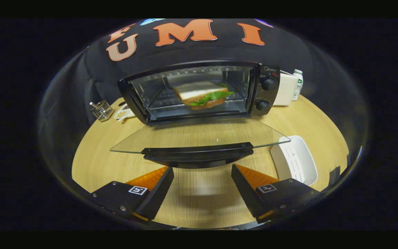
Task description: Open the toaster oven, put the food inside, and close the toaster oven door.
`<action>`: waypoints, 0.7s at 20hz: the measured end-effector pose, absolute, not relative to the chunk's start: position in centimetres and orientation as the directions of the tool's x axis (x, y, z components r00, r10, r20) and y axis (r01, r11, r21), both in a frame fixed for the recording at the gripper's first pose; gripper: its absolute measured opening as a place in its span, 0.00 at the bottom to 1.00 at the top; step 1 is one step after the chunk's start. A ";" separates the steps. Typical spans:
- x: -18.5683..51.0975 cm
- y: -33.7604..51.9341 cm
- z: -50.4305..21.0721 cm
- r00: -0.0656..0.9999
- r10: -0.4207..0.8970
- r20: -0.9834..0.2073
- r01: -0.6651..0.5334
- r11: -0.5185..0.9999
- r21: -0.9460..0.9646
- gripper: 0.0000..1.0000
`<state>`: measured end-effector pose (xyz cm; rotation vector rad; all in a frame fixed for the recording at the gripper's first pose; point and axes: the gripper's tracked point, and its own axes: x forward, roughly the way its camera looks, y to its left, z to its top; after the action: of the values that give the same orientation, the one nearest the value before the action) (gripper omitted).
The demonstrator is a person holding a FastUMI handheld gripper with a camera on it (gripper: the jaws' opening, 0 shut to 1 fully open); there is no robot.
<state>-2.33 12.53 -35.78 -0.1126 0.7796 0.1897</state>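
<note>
A black toaster oven (199, 91) stands on the round wooden table (92, 159), its glass door (199, 136) folded down flat toward me. A sandwich (204, 94) with white bread and green lettuce lies on the rack inside the oven. The door's black handle (198, 152) runs along its near edge, just ahead of my fingertips. My gripper (202, 171) is open, its black and orange fingers (150, 186) spread wide below the handle with nothing between them.
An empty white tray (297, 162) lies on the table right of the door. A small wire rack (101, 110) and a white dish (123, 113) sit left of the oven. A white box (285, 90) and a small bottle (297, 84) stand behind the oven's right side.
</note>
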 end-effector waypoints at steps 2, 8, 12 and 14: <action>-0.5 12.9 -33.5 0.733 0.130 -0.668 -0.211 0.977 -0.042 0.99; 5.6 14.5 -29.7 0.808 0.131 -0.574 -0.207 0.976 -0.068 0.99; 8.1 15.3 -29.1 0.825 0.135 -0.549 -0.196 0.979 -0.054 0.99; 8.1 15.3 -28.8 0.827 0.136 -0.546 -0.191 0.981 -0.044 0.99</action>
<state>8.08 15.30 -28.81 -0.0977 0.5720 0.1740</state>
